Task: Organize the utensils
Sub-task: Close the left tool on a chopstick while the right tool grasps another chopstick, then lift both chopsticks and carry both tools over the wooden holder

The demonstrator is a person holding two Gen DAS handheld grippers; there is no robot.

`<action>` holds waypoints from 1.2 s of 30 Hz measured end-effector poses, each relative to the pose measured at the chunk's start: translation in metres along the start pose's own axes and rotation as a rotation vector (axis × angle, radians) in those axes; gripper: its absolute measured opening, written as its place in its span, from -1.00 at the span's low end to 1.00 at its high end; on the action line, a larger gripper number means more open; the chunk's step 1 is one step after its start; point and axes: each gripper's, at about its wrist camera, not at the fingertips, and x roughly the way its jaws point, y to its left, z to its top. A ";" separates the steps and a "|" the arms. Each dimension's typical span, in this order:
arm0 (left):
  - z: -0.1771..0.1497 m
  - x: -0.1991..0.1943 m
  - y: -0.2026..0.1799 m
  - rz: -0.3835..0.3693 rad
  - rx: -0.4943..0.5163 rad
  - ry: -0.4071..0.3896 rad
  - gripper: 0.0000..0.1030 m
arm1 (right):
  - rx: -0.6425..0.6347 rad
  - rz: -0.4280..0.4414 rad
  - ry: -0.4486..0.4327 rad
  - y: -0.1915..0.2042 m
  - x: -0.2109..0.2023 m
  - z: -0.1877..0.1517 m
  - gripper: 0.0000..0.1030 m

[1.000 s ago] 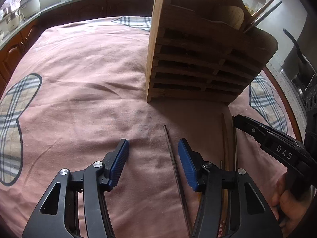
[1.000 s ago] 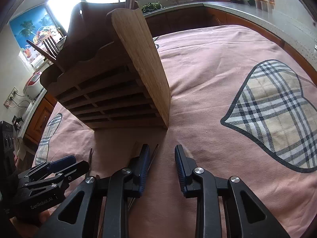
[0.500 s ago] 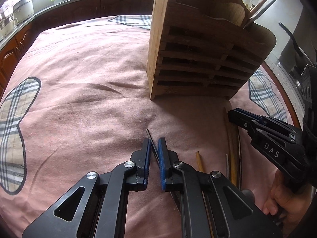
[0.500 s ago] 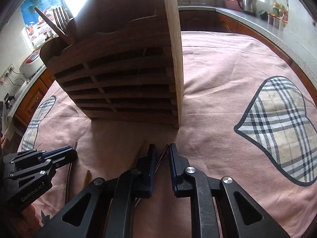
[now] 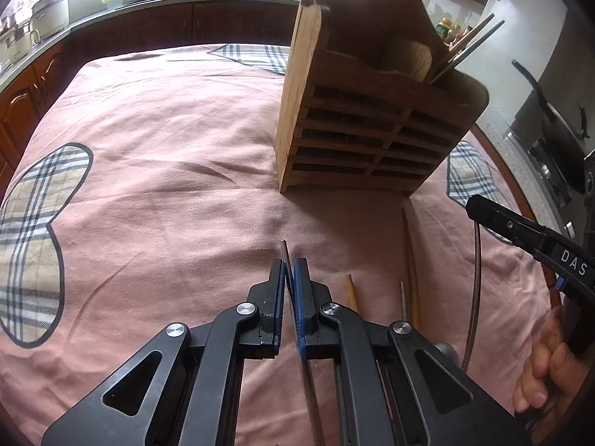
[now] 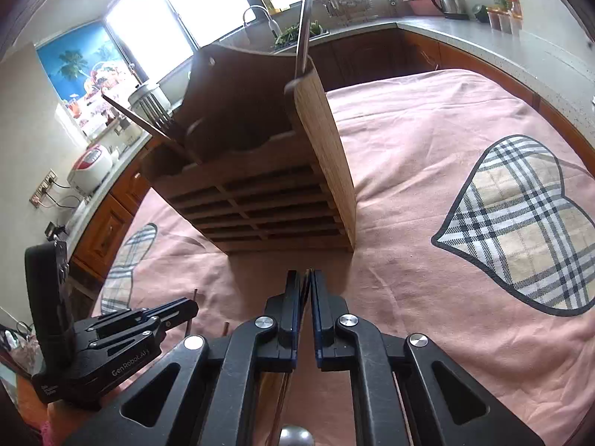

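Both grippers have clamped since a second ago: left gripper (image 5: 288, 278) pinches a thin metal utensil handle (image 5: 284, 256), right gripper (image 6: 305, 290) another thin handle (image 6: 307, 278). Light, stiff, slippery; mid-shaft grip looks safest for dropping into the wooden caddy (image 5: 372, 137).

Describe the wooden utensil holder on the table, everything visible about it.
The wooden utensil holder stands upright on the pink tablecloth, beyond both grippers. It looks like bamboo: solid side panels, a slatted front with horizontal gaps, a tall curved back with a hanging hole. Inside, at one end, stand a fork and slim sticks, apparently chopsticks; a long thin metal utensil rises at the other end. Neither gripper touches it.
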 end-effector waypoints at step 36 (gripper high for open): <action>-0.050 -0.196 -0.008 -0.116 -0.015 -0.345 -0.93 | -0.116 0.108 -0.224 0.050 -0.132 -0.016 -0.93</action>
